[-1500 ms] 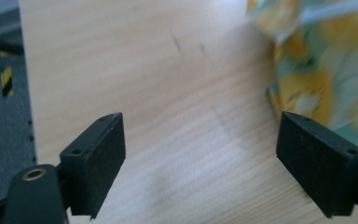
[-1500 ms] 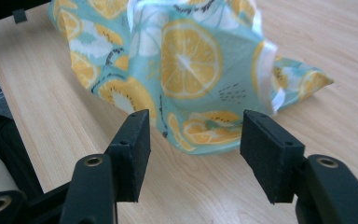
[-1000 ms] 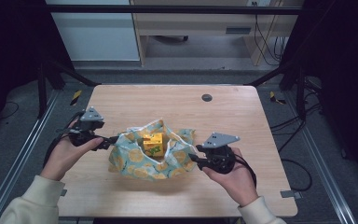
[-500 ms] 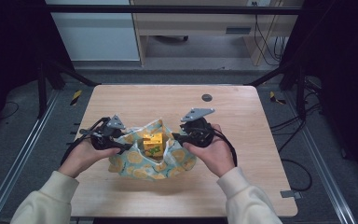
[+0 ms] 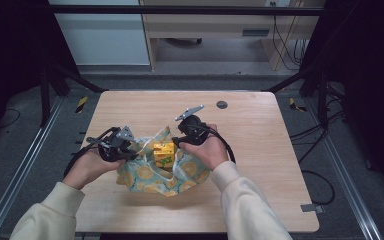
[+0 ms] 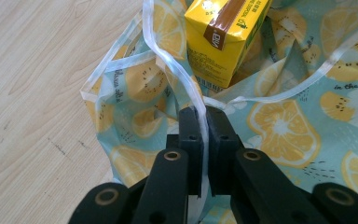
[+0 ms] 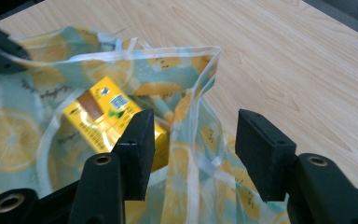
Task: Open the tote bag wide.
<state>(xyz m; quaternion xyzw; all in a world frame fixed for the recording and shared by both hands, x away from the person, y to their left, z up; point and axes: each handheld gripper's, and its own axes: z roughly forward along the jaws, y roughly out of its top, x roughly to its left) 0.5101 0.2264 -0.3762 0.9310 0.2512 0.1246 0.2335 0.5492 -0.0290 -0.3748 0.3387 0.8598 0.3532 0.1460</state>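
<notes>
A teal cloth [image 5: 190, 172] printed with lemon slices lies bunched on the wooden table [image 5: 270, 165]. A yellow drink carton [image 5: 163, 151] stands in its middle. My left gripper [image 5: 131, 151] is at the cloth's left side. In the left gripper view its jaws are shut on the cloth's white hem [image 6: 200, 116], with the carton [image 6: 223, 32] just beyond. My right gripper [image 5: 177, 143] is beside the carton's right. In the right gripper view it [image 7: 198, 135] stands open, a raised cloth corner [image 7: 200, 84] rises between the jaws, and the carton [image 7: 105, 116] lies at left.
A small dark round disc [image 5: 222, 104] sits near the table's far edge. Bare wood stretches to the right and far side of the cloth. A metal frame rail [image 5: 25, 165] runs along the table's left. Cables trail from both grippers.
Both hands have drawn inward toward the carton. The left gripper carried its cloth edge rightward. The right gripper left the cloth's right side and now sits up against the carton.
</notes>
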